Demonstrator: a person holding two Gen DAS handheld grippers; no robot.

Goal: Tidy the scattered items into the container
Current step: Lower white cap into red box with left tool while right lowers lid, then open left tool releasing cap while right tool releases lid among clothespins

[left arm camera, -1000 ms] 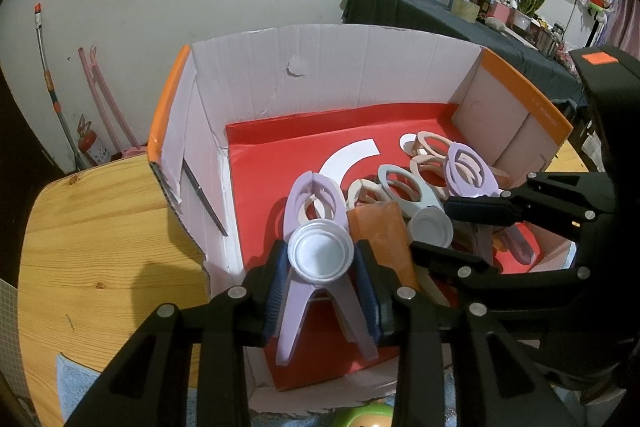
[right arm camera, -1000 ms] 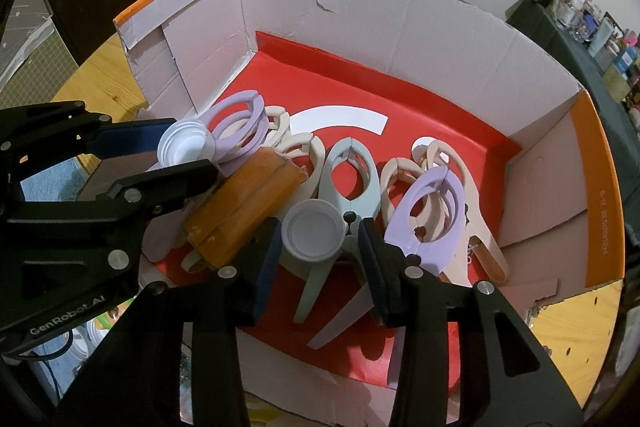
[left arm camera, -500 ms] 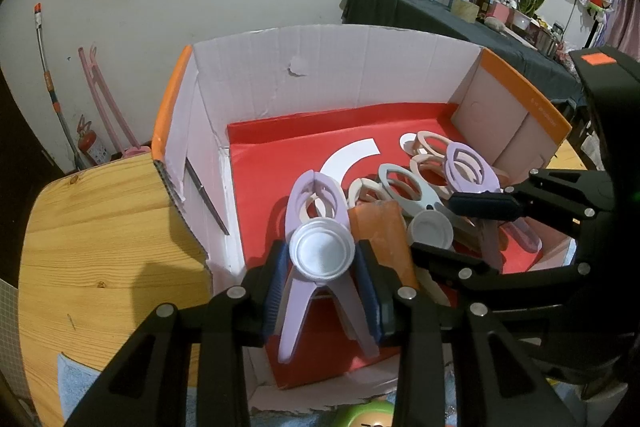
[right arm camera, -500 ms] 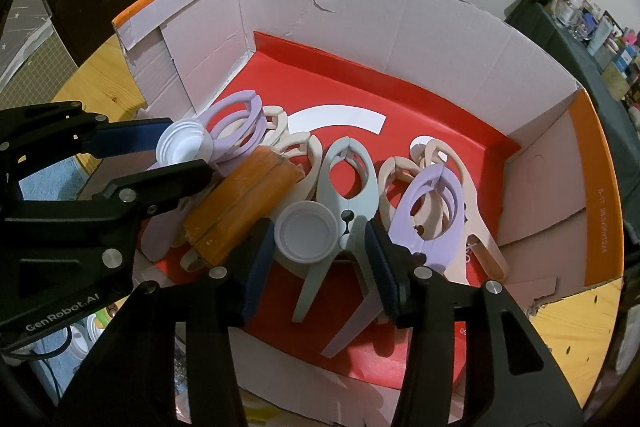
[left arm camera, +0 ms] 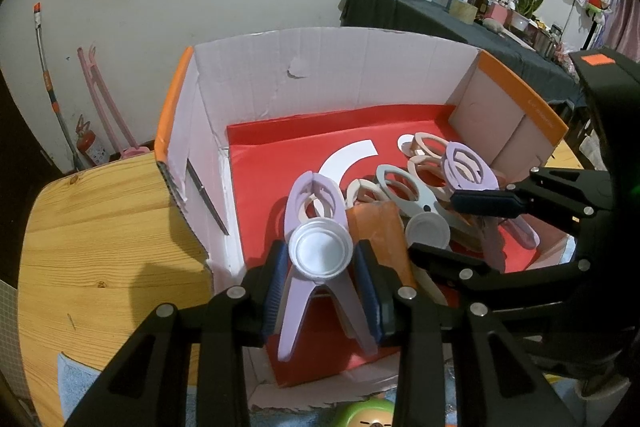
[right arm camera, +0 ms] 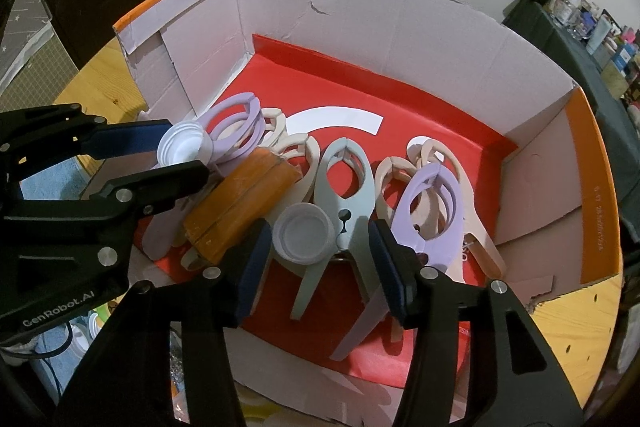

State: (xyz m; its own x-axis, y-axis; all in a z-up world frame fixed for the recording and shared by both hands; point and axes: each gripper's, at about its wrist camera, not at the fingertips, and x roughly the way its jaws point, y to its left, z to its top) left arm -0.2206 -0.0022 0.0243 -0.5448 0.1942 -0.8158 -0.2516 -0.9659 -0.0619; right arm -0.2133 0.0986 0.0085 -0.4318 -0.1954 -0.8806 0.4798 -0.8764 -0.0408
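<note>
my left gripper grips a white cap at lower centre; my right gripper is opening, its cap released over the box.

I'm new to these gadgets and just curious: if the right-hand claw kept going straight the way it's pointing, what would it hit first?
Probably the white cap lying loose between the opening right gripper jaws, on the grey-green clip; depth is hard to judge.

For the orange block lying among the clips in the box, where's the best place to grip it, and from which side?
Grip the orange block across its long flat sides near the middle, coming from above: it lies flat on the clips with its top bare, and its ends are crowded by the left gripper and a white cap.
</note>
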